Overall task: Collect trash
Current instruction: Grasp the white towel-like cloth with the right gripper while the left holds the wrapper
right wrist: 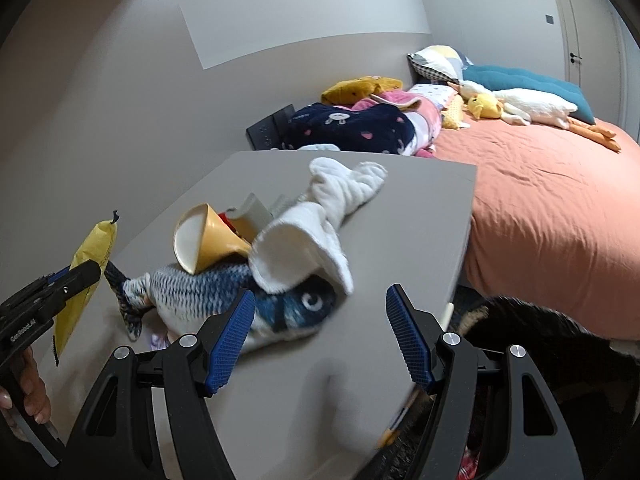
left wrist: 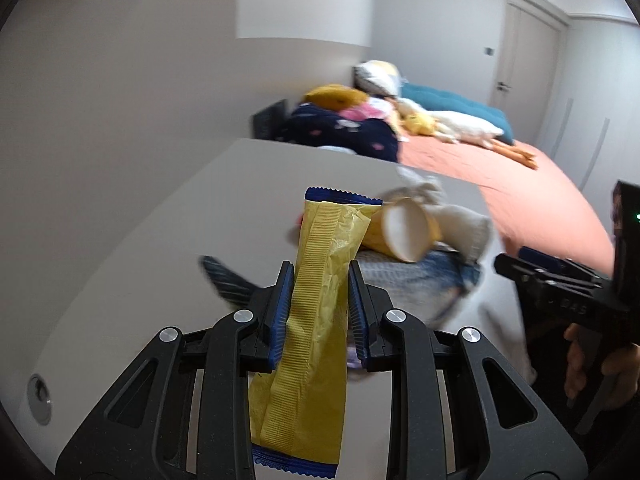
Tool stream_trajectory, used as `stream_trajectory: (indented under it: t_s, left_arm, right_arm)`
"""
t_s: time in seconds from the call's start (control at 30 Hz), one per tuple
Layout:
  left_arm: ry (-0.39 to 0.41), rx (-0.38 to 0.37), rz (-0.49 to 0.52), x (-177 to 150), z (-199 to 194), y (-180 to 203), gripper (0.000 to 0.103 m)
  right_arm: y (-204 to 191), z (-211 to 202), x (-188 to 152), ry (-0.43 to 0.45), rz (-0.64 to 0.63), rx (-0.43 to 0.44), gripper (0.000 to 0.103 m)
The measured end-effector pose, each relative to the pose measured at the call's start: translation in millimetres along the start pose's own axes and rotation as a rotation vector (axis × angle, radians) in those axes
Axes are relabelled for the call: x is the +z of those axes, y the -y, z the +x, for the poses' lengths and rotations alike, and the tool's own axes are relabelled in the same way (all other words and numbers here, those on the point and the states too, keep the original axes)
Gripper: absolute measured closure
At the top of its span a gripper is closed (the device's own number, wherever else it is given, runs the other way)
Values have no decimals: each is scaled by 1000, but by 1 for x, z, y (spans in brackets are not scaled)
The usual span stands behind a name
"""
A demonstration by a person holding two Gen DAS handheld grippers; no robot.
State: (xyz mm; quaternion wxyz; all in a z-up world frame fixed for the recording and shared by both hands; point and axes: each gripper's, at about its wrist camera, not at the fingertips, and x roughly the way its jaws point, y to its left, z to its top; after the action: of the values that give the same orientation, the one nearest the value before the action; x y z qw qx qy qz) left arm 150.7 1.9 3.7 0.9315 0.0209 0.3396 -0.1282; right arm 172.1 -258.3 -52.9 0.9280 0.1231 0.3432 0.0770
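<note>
Wrapper: yellow wrapper [left wrist: 316,312] with blue crimped ends, long axis running along the fingers, far end pointing away toward the desk clutter.
Left gripper [left wrist: 320,300]: clenched on the wrapper mid-length, held above the grey desk [left wrist: 160,240].
Right gripper [right wrist: 320,340]: jaws spread, nothing between them, over the desk's near edge.
Desk clutter: fish plush [right wrist: 224,292], crushed paper cup [right wrist: 204,240], white cloth [right wrist: 320,216]; something red behind the cup, too hidden to name.

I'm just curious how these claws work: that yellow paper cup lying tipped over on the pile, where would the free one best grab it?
Probably by the rim. The yellow paper cup lies on its side atop the fish toy, its open mouth facing the open right gripper. Coming from that near side, one finger could slip inside the mouth and one outside, pinching the thin wall.
</note>
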Motion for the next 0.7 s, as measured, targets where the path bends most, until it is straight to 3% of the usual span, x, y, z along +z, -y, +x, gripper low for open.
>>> stream_trajectory:
  t_s: [0.27,0.5,0.6,0.7]
  left_arm:
    - [1,63,-94,4,1,-33,76]
    - [-26,59,-127,1,5,-46,76]
    - [-29,54,-125,0,5,-46,76]
    - [-25,44,-122,1,5,-45,76]
  right_arm:
    - [-8,28,17,7,-13,-14,34]
    - [-14,50,26,-7,-26,-44,36]
    - [-15,55,27,-21,-27,-52,50]
    - [-14,60,28,-45,-21,-55,78]
